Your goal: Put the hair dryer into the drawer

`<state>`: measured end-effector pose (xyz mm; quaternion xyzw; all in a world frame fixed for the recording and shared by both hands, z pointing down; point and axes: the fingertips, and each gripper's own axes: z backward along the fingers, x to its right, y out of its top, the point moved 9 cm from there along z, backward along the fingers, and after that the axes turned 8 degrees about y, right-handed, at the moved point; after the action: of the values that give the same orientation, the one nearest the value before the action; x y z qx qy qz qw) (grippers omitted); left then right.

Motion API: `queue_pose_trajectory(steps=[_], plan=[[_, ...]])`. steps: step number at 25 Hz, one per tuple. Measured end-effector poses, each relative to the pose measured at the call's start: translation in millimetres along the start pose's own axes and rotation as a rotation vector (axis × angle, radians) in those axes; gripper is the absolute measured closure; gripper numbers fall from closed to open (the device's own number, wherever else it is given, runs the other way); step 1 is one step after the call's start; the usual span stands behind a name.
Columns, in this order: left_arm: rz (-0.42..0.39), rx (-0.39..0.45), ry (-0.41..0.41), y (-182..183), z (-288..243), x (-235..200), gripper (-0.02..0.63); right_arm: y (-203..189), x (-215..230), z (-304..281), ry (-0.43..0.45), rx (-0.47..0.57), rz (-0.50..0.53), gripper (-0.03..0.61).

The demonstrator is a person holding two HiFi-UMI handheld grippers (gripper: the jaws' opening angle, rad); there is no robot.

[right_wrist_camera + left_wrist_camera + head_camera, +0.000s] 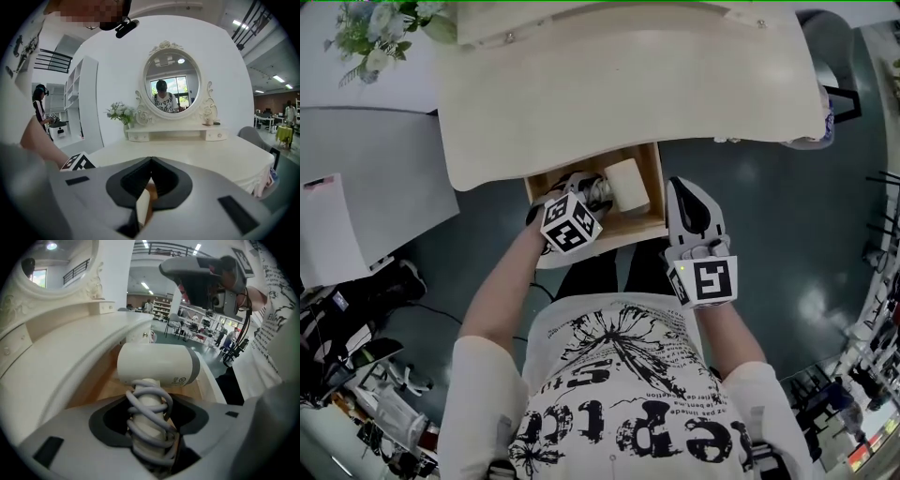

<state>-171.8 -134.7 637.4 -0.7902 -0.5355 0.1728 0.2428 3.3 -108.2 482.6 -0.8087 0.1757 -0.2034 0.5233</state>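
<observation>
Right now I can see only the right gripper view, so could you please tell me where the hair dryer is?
Observer: The hair dryer is in the open drawer, below the dressing table top that fills your view.
Operator: Thank you. Is the left gripper holding it?
Observer: Yes. The left gripper is shut on its handle, where the grey cord is wound.
Operator: And which part of the drawer is the thin panel in my gripper?
Observer: From the head view, the right gripper sits at the drawer's right side, so it looks like that edge.
</observation>
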Motion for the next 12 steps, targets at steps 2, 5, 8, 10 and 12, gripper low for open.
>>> queue_pose_trajectory(steps=[2,5,8,10,12], plan=[[-0.010,-0.033,-0.028,-3.7,-13.1,0.8,0.362,-5.3,2.6,1.2,0.002,-0.017,-0.003,0.561],[-0.020,-0.074,-0.053,-9.7,-27.4,1.1,0.361,-9.7,7.9,3.7,-0.005,-0.028,-0.011,0.561],[-0.025,-0.106,-0.065,-14.8,-37.2,0.4,0.362,-12.4,11.8,4.6,-0.012,-0.035,-0.019,0.561],[-0.041,-0.121,-0.068,-16.0,-41.9,1.2,0.360,-14.6,12.6,5.3,-0.013,-0.042,-0.023,0.561],[-0.069,-0.138,-0.071,-16.9,-46.9,4.6,0.360,-17.9,12.3,7.0,-0.013,-0.053,-0.026,0.561]])
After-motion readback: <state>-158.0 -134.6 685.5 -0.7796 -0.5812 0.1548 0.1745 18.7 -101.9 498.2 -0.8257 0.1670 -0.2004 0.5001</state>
